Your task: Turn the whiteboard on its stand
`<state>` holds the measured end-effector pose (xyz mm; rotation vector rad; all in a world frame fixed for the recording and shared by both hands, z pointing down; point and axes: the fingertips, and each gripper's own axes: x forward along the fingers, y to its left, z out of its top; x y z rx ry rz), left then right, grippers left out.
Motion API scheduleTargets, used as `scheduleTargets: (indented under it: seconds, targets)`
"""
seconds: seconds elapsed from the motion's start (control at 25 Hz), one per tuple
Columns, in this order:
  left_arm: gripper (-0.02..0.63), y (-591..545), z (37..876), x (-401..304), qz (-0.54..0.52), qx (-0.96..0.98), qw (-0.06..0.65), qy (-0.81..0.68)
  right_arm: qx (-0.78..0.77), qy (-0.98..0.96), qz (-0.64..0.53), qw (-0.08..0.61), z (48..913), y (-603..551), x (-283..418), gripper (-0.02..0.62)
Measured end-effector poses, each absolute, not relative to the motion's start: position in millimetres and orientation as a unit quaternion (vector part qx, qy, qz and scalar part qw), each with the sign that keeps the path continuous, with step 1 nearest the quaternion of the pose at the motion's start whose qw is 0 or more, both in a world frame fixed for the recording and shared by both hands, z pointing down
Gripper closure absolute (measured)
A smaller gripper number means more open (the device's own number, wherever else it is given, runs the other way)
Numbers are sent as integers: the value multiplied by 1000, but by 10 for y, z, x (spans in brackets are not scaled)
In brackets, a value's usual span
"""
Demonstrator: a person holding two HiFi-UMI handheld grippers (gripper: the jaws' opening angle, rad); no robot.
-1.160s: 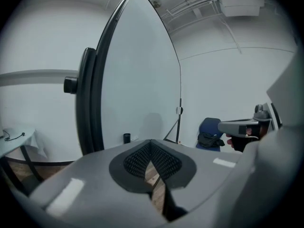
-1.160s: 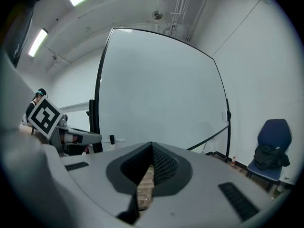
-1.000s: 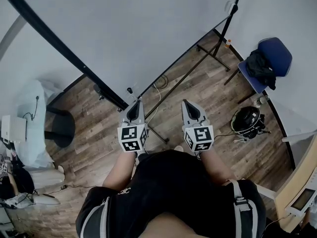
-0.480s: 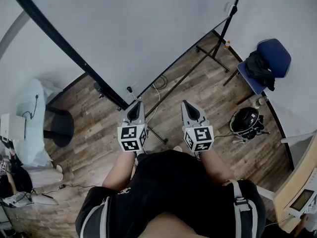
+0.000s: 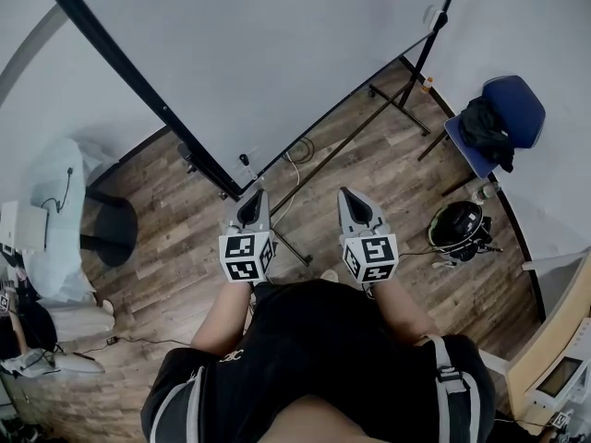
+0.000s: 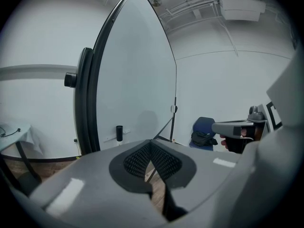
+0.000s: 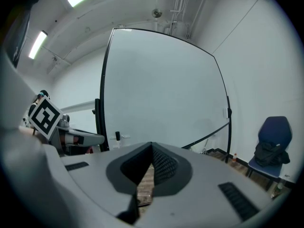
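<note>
The big whiteboard [image 5: 268, 53] fills the top of the head view, tilted in its black frame on a stand with black legs [image 5: 388, 95]. My left gripper [image 5: 256, 191] and right gripper [image 5: 344, 191] are held side by side just short of its lower edge, touching nothing. Both are shut and empty. In the left gripper view the whiteboard [image 6: 137, 80] stands ahead beyond the left gripper [image 6: 151, 142], with its black side post [image 6: 85, 108] at the left. In the right gripper view the whiteboard [image 7: 161, 94] spreads wide beyond the right gripper [image 7: 152, 145].
A blue chair [image 5: 499, 109] with a dark bag stands at the right wall, a black helmet [image 5: 459, 221] on the floor near it. A covered round table [image 5: 60, 220] is at the left. Cables [image 5: 297, 150] trail under the board. A wooden desk [image 5: 554, 358] is at the lower right.
In the head view the whiteboard's dark left edge has shifted slightly to the right. Both grippers have stayed where they were, still shut.
</note>
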<state>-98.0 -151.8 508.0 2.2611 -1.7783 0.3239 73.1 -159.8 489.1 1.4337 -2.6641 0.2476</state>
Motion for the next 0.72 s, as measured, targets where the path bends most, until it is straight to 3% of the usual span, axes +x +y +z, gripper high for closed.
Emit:
scheduleTargets:
  seconds: [0.72]
  targets:
    - [595, -1401, 5100, -959, 116, 781, 123, -601, 483, -870, 86, 50, 4880, -1433, 798, 598]
